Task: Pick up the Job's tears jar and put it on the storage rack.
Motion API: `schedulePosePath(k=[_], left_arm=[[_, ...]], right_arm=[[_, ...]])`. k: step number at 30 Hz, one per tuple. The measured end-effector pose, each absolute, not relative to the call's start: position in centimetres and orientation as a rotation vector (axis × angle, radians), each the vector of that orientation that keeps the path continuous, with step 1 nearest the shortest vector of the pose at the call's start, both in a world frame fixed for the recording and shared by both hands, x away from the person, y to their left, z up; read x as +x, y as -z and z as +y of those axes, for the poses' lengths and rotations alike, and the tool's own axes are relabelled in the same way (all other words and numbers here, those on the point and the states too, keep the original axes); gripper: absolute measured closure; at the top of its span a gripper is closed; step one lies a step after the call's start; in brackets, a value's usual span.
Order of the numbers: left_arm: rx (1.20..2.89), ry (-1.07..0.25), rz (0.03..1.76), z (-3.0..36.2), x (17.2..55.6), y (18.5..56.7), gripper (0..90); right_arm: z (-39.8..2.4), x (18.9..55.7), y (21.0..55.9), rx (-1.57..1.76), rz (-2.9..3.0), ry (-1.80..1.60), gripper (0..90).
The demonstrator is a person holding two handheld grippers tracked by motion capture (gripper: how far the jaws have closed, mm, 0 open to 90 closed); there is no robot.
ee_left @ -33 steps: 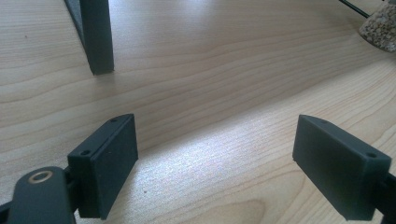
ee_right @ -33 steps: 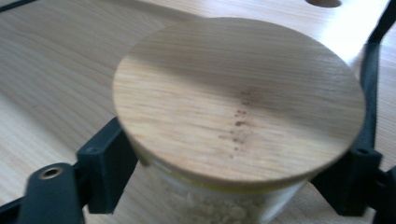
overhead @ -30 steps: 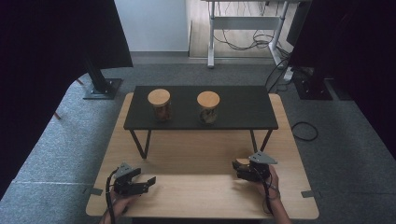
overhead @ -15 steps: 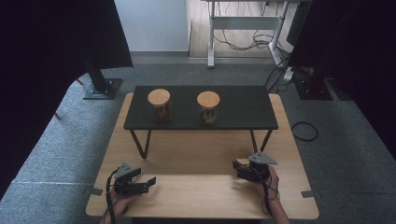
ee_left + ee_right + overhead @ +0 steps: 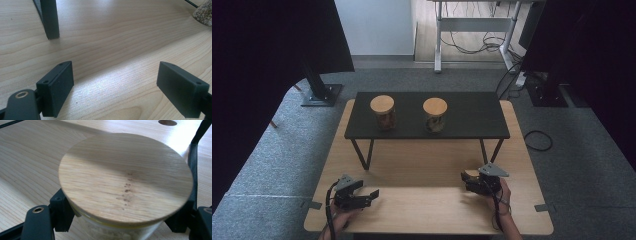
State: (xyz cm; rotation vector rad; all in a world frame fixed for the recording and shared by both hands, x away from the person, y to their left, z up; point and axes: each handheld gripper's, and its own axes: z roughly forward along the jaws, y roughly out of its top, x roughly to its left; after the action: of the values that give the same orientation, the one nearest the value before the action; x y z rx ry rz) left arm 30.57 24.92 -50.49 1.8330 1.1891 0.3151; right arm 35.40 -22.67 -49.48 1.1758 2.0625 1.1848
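Observation:
A glass jar with a round wooden lid (image 5: 125, 177) and pale grainy contents stands on the wooden table, and my right gripper (image 5: 122, 216) is shut on its body just under the lid. From above, that jar (image 5: 470, 175) sits at the front right with the right gripper (image 5: 477, 183) around it, a hand behind. My left gripper (image 5: 371, 196) rests at the front left, open, with nothing but bare wood between its jaws (image 5: 116, 85). In the left gripper view the held jar's base (image 5: 203, 12) peeks in at the top right.
A low black shelf (image 5: 472, 115) on thin legs spans the far half of the wooden table (image 5: 422, 160). On it stand two more wooden-lidded jars (image 5: 382, 111) (image 5: 435, 114). One shelf leg (image 5: 50, 20) rises just ahead of the left gripper. Grey carpet surrounds the table.
The right gripper and its jar have shifted very slightly toward the person. The left gripper has stayed put.

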Motion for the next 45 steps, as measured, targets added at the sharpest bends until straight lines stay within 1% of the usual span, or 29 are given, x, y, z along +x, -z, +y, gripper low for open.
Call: schedulePosePath(k=[11, 24, 45], left_arm=[[1.834, -0.313, 1.188, 24.9, 30.6, 50.5, 13.6], [1.838, -0.315, 1.182, 24.9, 30.6, 50.5, 13.6], [1.842, -0.319, 1.179, 24.8, 30.5, 50.5, 13.6]], right_arm=[[-23.3, 34.6, 49.2, 1.179, 2.068, -1.203, 24.7], [-24.7, 30.8, 46.8, 1.107, 2.031, -1.358, 24.7], [-23.4, 28.6, 44.3, 0.985, 2.031, -1.416, 24.7]])
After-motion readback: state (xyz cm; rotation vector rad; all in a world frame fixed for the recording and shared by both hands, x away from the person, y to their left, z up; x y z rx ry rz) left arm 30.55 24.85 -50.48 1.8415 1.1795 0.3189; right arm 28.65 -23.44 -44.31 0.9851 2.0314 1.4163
